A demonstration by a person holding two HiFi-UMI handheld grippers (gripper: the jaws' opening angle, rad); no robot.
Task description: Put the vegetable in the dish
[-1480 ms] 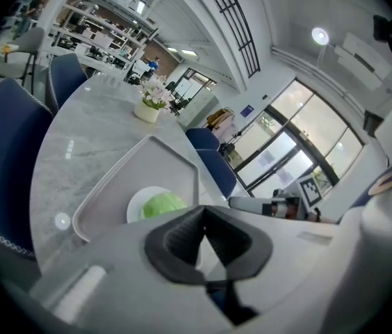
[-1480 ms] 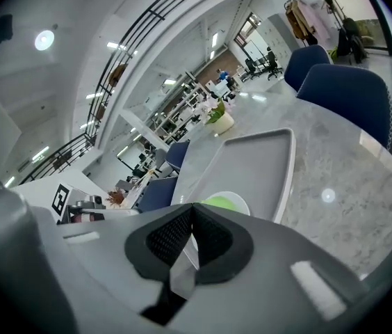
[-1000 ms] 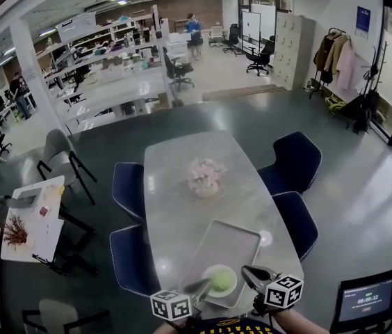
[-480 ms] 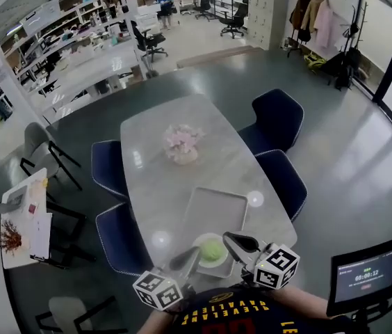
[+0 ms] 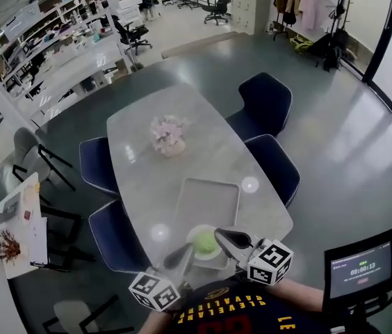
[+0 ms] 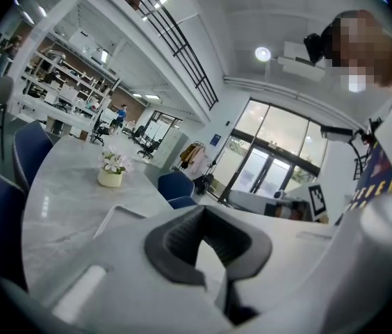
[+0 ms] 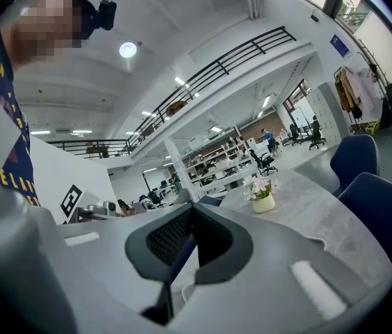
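Observation:
A round green vegetable [image 5: 206,241] lies in a white dish [image 5: 194,251] at the near end of a grey tray [image 5: 208,199] on the marble table [image 5: 147,165]. My left gripper [image 5: 184,252] hovers just left of the dish and my right gripper [image 5: 221,236] just right of it. Neither touches the vegetable. In the left gripper view the jaws [image 6: 203,211] meet at their tips with nothing between them. The right gripper view shows the right gripper [image 7: 191,211] the same way, shut and holding nothing.
A pot of pink flowers [image 5: 167,135] stands mid-table, beyond the tray. Several dark blue chairs [image 5: 266,103] ring the table. A timer screen [image 5: 360,271] stands at my right. The table's near edge lies right below the grippers.
The head view has swung down and closer to the table. Both grippers stay beside the dish, and the vegetable stays in it.

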